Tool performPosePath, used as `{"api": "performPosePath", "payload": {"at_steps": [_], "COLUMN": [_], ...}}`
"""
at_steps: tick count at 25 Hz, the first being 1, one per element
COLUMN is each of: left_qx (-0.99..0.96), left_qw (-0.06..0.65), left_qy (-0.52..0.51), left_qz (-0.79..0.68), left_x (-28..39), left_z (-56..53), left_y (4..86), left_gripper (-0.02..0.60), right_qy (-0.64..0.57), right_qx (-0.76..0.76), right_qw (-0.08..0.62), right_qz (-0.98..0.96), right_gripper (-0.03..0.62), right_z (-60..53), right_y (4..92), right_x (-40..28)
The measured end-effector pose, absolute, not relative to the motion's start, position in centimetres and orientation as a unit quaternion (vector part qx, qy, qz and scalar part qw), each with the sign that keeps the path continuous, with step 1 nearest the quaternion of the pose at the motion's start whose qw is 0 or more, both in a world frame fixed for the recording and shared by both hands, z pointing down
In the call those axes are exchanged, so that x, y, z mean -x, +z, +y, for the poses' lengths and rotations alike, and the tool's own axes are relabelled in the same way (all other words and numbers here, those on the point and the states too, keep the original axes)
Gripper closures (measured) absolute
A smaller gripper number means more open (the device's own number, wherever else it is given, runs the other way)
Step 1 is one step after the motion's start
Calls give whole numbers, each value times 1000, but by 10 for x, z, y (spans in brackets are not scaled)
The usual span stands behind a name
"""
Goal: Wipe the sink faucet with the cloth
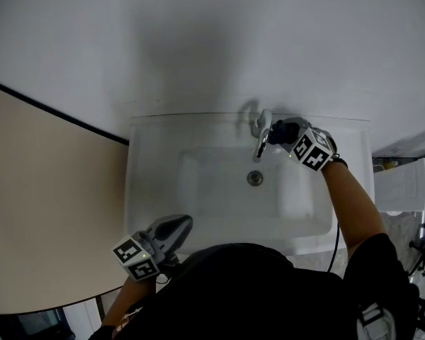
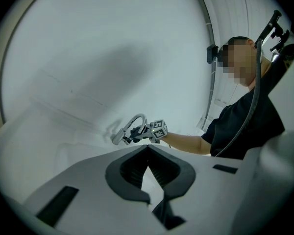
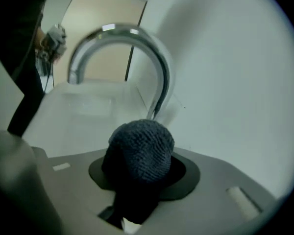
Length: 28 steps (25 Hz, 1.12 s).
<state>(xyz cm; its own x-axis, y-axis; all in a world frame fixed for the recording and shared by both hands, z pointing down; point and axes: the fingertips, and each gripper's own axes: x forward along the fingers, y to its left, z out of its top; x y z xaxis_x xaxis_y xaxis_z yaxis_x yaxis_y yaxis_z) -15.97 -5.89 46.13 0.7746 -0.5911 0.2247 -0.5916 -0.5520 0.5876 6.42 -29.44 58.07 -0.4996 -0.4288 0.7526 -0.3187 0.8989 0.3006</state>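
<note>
The chrome faucet (image 1: 262, 132) arches over the back of the white sink (image 1: 156, 190). In the right gripper view the faucet (image 3: 137, 48) curves just beyond a bunched dark blue cloth (image 3: 141, 151). My right gripper (image 1: 282, 134) is shut on that cloth and sits right beside the faucet's right side, near its base. The cloth (image 1: 280, 129) shows as a dark wad against the spout. My left gripper (image 1: 176, 227) hovers shut and empty over the sink's front left rim. From the left gripper view (image 2: 148, 166) the faucet (image 2: 130, 130) and right gripper (image 2: 146, 133) appear far off.
A beige counter (image 1: 42, 211) with a dark edge lies left of the sink. The drain (image 1: 255, 178) sits mid-basin. A white wall (image 1: 198, 41) rises behind the faucet. White shelving and cables (image 1: 411, 190) stand at the right.
</note>
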Motion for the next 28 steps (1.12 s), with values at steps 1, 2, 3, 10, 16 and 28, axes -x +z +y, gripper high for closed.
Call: {"api": "performPosePath", "payload": {"at_steps": [1,2,3,10,16,28], "left_qx": [-881,-881,-880,-870,-868,-866], "left_qw": [332,331,330,335,336,347], "left_qy": [-1,-2,-4,-20,-30,-36], "left_qz": [-337,-339,-342,-361,-366,-358], "left_x": [160,160,162,179,186,183], "left_z": [-58,-56,-55,-48,-48,-51], "left_y": [461,461,461,467,465,468], "left_gripper": [581,581,581,581,581,581], "right_qy": [-82,-94,-95,147,226,418], "right_qx": [-206,-192,-176,-142,-100,-130], "right_qw": [498,538,571,573,545,464], "right_qz": [-839,-815,-796,-794,-801,-770], "right_gripper": [451,451,451,459,454,450], "right_z": [-306,-316,-322,-335,-310,-316], "right_y": [588,596,603,626,615,612], "right_x": [-64,-63,-62,-61,-73,-89]}}
